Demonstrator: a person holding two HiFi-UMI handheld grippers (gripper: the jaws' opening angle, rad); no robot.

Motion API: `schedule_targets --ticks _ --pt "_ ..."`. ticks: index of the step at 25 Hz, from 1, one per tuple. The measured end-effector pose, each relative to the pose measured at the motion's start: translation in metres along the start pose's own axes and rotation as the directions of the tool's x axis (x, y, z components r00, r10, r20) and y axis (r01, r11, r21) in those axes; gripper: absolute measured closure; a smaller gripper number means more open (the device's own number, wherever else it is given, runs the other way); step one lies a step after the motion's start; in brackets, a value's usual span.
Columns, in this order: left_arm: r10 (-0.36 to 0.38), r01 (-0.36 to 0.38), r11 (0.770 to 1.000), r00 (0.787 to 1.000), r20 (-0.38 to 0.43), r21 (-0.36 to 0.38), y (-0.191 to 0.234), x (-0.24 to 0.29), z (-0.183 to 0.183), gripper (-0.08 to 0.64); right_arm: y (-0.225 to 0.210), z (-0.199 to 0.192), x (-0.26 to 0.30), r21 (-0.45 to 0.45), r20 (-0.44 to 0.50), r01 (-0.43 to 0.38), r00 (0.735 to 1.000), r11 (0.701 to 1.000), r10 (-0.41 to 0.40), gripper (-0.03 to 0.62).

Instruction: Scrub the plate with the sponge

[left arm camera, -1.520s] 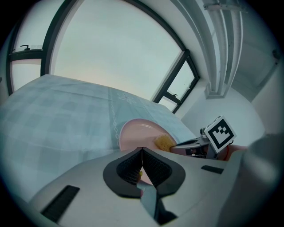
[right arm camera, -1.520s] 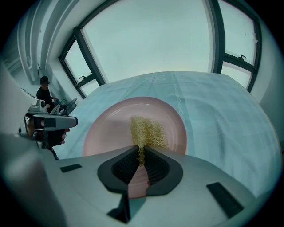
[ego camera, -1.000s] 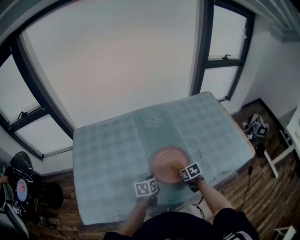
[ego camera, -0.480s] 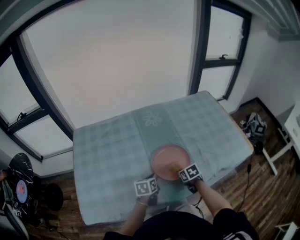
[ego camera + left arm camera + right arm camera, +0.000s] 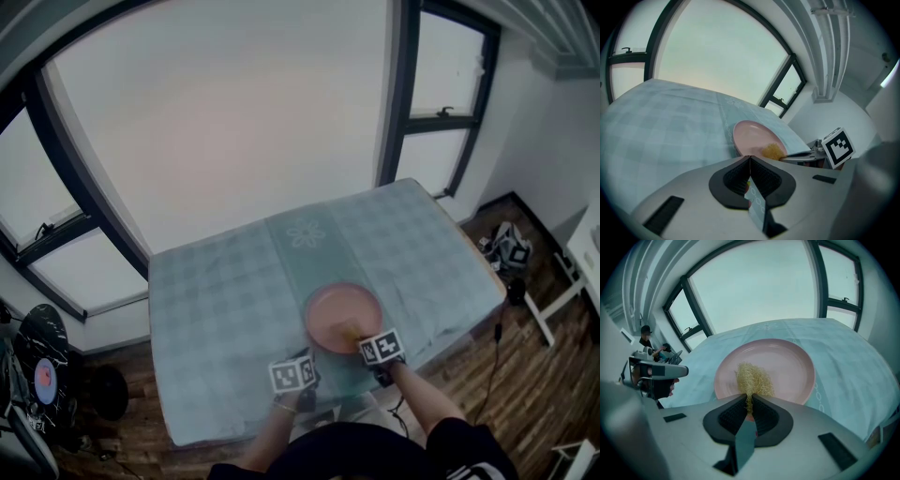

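Observation:
A pink plate (image 5: 343, 309) lies on the checked cloth near the table's front edge. In the right gripper view the plate (image 5: 787, 366) fills the middle, and my right gripper (image 5: 749, 398) is shut on a yellow fibrous sponge (image 5: 752, 378) that rests on the plate's near half. The head view shows the sponge (image 5: 351, 330) just ahead of the right gripper (image 5: 364, 337). My left gripper (image 5: 749, 158) is shut with nothing seen between its jaws. It sits by the plate's near-left rim (image 5: 740, 150). In the head view the left gripper (image 5: 302, 360) is left of the plate.
The table (image 5: 216, 300) wears a pale blue checked cloth with a flower-patterned strip (image 5: 307, 236) down the middle. Tall windows stand behind it. Bags and gear lie on the wooden floor at the right (image 5: 511, 253) and the left (image 5: 42, 375).
My right gripper and the sponge have edged slightly nearer on the plate. The left gripper has stayed where it was.

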State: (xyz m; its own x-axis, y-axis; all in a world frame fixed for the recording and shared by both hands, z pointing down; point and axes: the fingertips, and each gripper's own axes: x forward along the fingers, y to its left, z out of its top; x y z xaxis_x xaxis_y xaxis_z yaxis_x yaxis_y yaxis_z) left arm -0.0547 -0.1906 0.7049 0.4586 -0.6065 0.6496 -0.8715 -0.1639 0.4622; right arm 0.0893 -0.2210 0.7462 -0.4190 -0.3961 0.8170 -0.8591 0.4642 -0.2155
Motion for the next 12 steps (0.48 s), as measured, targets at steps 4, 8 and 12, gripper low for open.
schedule_targets --ticks 4,8,12 --pt "0.002 -0.002 1.000 1.000 -0.005 -0.007 0.004 -0.009 -0.008 0.552 0.006 0.008 -0.017 0.062 0.102 0.023 0.994 0.998 -0.030 0.557" --pt "0.000 0.000 1.000 1.000 -0.006 -0.014 0.005 -0.018 -0.017 0.552 0.021 0.008 -0.039 0.117 0.201 -0.005 0.979 0.993 -0.019 0.557" --pt "-0.007 0.007 1.000 1.000 -0.017 -0.006 0.001 -0.028 -0.026 0.552 0.038 0.005 -0.064 0.142 0.275 -0.031 0.961 0.989 -0.009 0.557"
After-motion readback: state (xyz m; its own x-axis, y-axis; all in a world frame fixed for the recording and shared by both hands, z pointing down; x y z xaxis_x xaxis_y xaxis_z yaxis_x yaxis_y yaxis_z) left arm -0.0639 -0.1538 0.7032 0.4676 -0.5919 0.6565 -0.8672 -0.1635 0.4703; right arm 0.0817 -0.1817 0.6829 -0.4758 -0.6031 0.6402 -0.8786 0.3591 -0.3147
